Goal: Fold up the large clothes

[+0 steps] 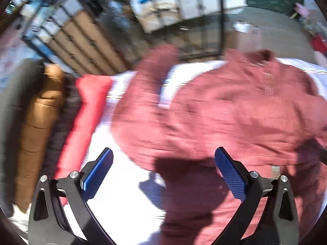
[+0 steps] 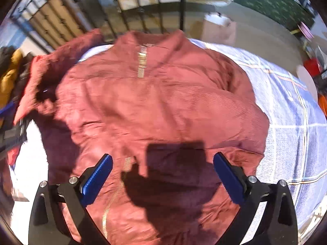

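Jacket (image 2: 155,102), dusty red corduroy with a gold zipper (image 2: 142,61), lies spread front-up on a bed covered by a pale checked sheet (image 2: 290,122). Collar points away from both claws, hem nearest, so long axis runs straight ahead from them. Right claw (image 2: 162,175) hovers over hem area, jaws wide apart, nothing held. Left claw (image 1: 163,169) also wide open and empty, above jacket's left edge where cloth meets white sheet (image 1: 122,204). One sleeve (image 1: 147,77) sticks out on left side, toward a red pillow (image 1: 81,122); left claw looks nearer to it, likely next grab. Left view is motion-blurred. Room: metal bed rail (image 2: 143,6) beyond collar, wooden drawers (image 1: 85,38), green rug (image 2: 271,2), cluttered floor. Strong sunlight, hard shadows on cloth.
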{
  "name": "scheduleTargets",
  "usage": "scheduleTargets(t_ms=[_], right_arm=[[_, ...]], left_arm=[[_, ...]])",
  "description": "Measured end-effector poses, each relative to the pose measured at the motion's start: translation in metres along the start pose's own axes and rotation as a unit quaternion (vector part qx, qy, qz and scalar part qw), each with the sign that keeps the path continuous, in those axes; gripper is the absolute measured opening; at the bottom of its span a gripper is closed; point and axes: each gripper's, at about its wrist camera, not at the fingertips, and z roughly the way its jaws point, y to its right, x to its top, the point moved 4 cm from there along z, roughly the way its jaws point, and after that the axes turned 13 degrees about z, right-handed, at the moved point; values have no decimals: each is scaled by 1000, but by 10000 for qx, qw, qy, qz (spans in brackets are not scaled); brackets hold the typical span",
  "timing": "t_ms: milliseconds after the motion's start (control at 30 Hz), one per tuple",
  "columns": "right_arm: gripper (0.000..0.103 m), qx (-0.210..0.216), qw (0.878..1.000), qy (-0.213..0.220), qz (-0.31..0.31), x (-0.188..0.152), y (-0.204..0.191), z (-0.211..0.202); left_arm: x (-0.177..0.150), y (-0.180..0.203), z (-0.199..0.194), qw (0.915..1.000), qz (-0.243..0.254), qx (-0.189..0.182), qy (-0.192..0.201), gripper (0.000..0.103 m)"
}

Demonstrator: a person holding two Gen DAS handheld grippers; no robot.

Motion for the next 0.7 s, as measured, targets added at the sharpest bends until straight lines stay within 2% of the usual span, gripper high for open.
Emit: scheduleTargets(t_ms=[33,133,200,300,400,467,533,600,633,667,700], right_arm=[[97,42,10000,-68,9,-2,-3,0],[97,169,9993,-291,175,-4,-9,4],[97,214,9985,-433,270,-8,-9,10],[97,213,9981,-477,333,-21,-5,6],[97,177,9978,-508,400,-21,-2,5],[97,194,9975,-485,480,-19,0,0],[97,181,9975,-477,483,-17,2,-6],[97,192,9978,-417,473,-15,3,-13],[97,204,9980,-385,459,-15,3,-16],[97,203,9981,-359,452,-15,3,-18],[97,205,9983,-325,448,-15,3,-19]], left_arm=[[-1,-16,2,9998,-85,127,-93,98],[3,-57,4,9988,-454,58,-179,98],[19,-70,11,9987,-427,-20,-265,98],[54,-69,23,9992,-22,2,-396,98],[98,-61,53,9966,553,473,-379,98],[115,-44,79,9913,905,665,-687,98],[116,-35,114,9830,1129,851,-1175,97],[106,-34,141,9770,1122,909,-1570,82],[97,-35,150,9752,1081,884,-1718,68],[94,-35,155,9754,1023,817,-1773,49],[84,-39,159,9783,900,608,-1765,39]])
